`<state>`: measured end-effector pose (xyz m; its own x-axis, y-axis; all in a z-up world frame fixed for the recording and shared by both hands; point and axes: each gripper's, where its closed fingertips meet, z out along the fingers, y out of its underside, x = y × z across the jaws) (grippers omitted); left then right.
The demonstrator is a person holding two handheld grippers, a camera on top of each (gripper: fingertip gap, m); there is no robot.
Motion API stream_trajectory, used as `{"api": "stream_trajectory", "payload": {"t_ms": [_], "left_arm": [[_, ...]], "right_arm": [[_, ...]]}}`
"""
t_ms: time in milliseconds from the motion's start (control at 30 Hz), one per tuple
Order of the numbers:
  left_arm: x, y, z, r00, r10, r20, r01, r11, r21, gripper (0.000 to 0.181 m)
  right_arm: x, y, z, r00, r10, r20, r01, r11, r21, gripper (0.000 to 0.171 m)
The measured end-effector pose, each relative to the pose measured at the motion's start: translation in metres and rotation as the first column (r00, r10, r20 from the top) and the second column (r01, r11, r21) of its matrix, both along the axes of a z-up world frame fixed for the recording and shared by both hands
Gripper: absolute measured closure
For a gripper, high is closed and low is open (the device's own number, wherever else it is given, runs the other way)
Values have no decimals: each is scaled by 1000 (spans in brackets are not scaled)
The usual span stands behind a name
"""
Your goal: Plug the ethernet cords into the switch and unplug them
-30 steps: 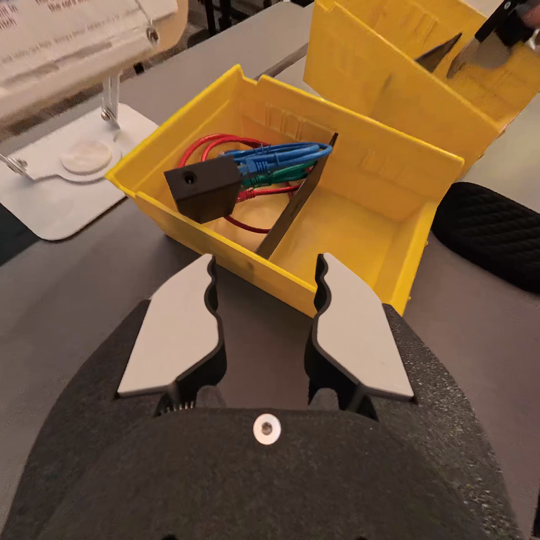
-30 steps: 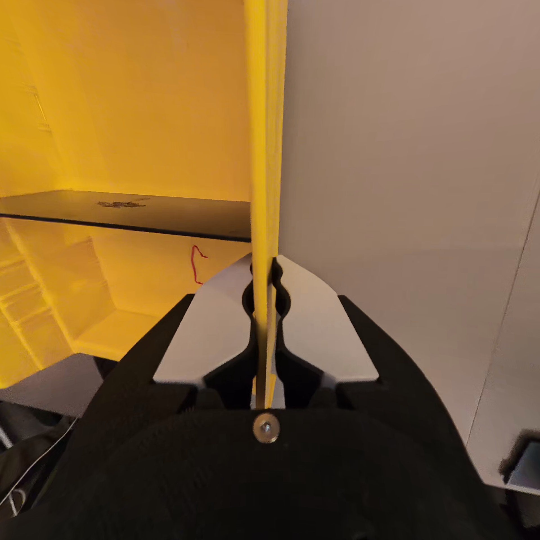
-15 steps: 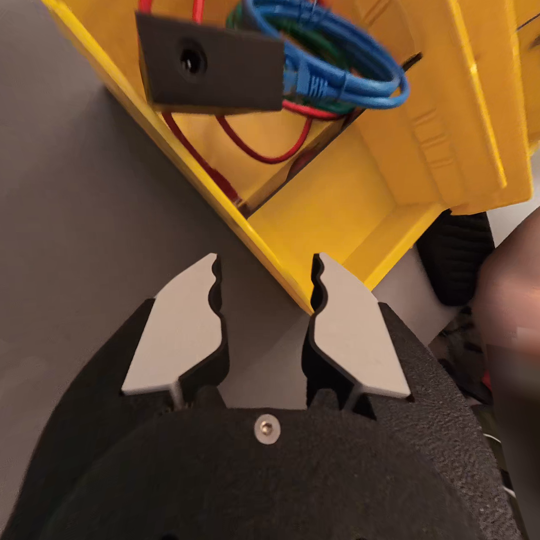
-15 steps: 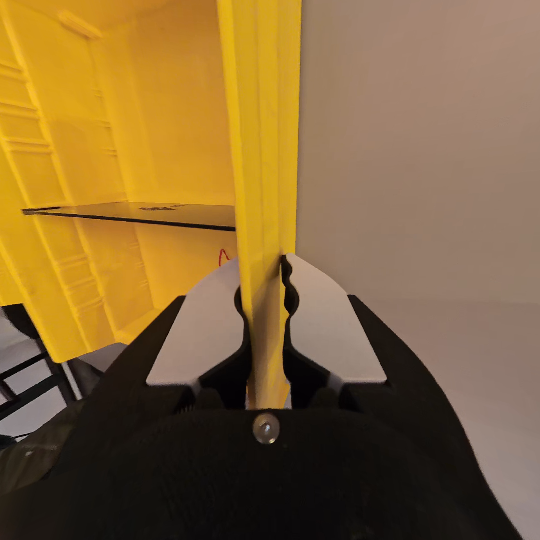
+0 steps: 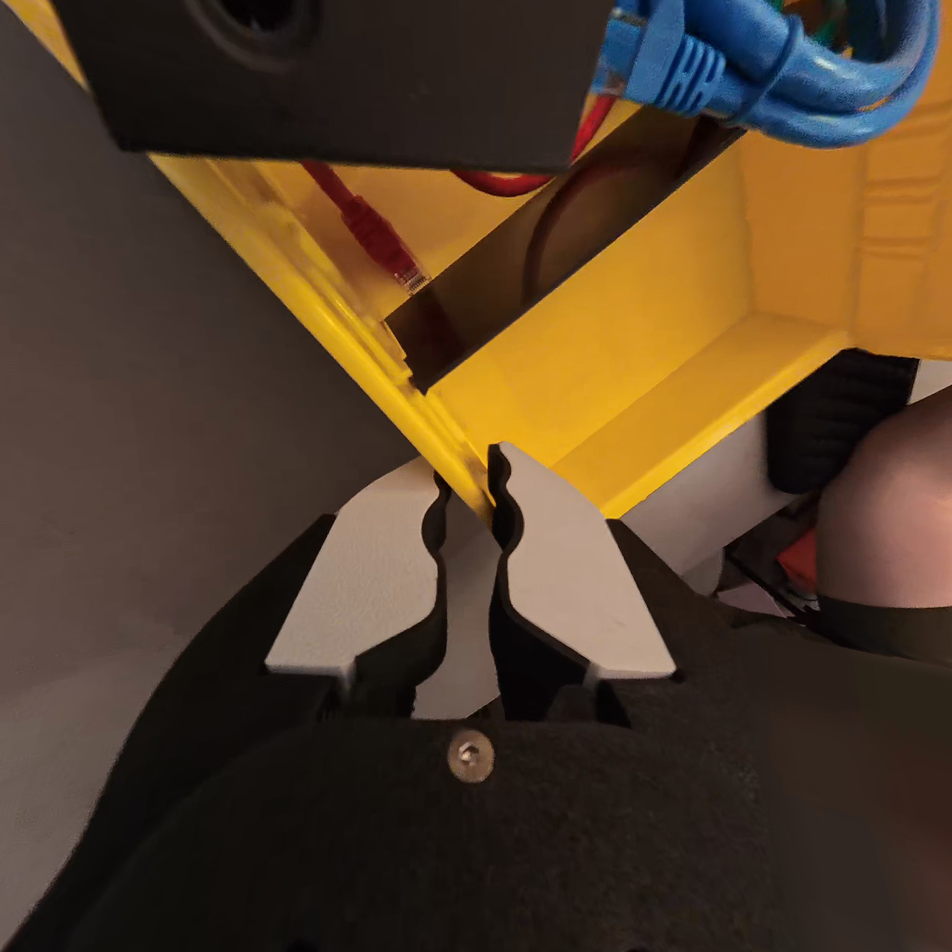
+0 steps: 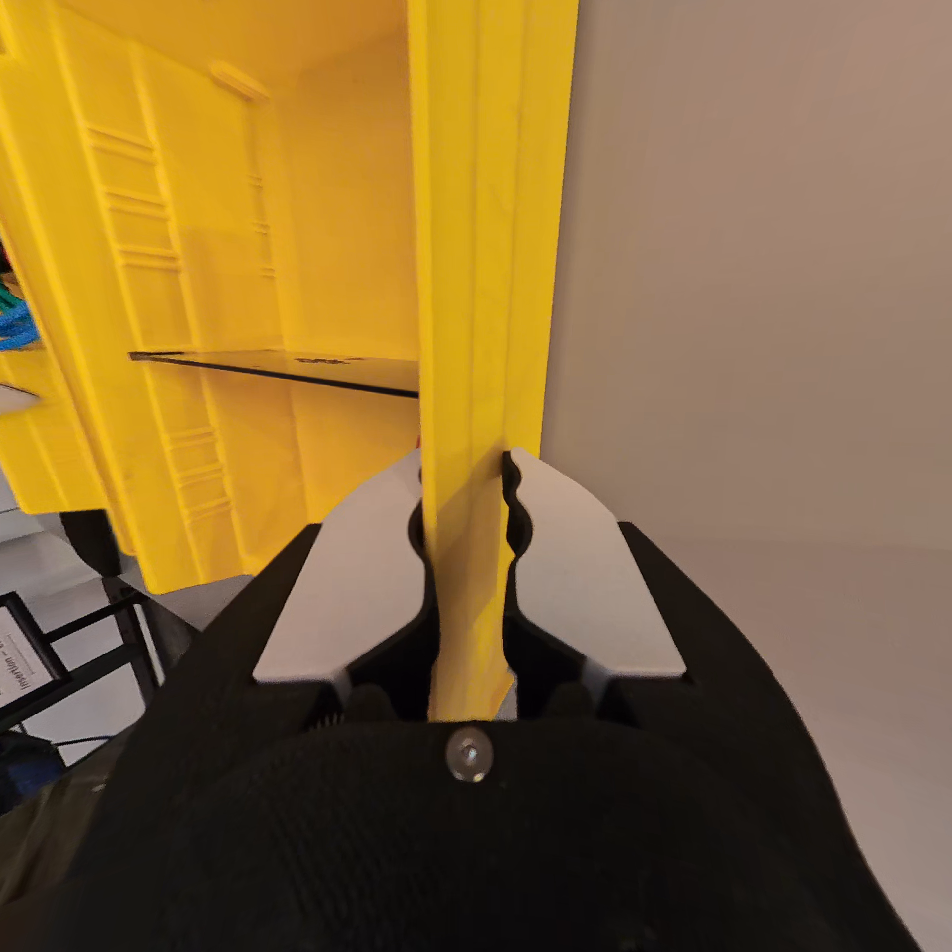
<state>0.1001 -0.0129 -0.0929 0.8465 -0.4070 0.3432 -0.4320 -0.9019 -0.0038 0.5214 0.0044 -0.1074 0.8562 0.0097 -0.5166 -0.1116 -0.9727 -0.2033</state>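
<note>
Left gripper (image 5: 466,481) pinches the near rim of the yellow bin (image 5: 644,391); right gripper (image 6: 463,463) clamped on a second bin's wall (image 6: 489,232); switch (image 5: 335,77) and blue cords (image 5: 772,77) lie in the first bin's divided compartment; switch looks light and rigid, best taken by its flat sides; cords limp, hold at the plug boot.

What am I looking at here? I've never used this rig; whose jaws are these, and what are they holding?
There is no robot arm: a person holds two hand grippers, each with a camera looking along its jaws. In the left wrist view, the left gripper has its jaws closed on the rim of a yellow bin on a grey table. Beyond its black divider are the black switch, blue cords and a red cord. In the right wrist view, the right gripper clamps the wall of a second yellow bin.
</note>
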Motion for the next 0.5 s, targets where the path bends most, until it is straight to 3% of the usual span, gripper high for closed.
{"api": "stream_trajectory", "payload": {"t_ms": [233,500], "left_arm": [[-46,20,0,991,-19,-130,26,998,48,174],[-131,44,1,975,160,-151,-144,983,111,177]], "right_arm": [[-11,8,-3,1000,23,4,-23,1000,-10,147],[-52,9,-4,994,102,-45,-106,990,-93,146]]}}
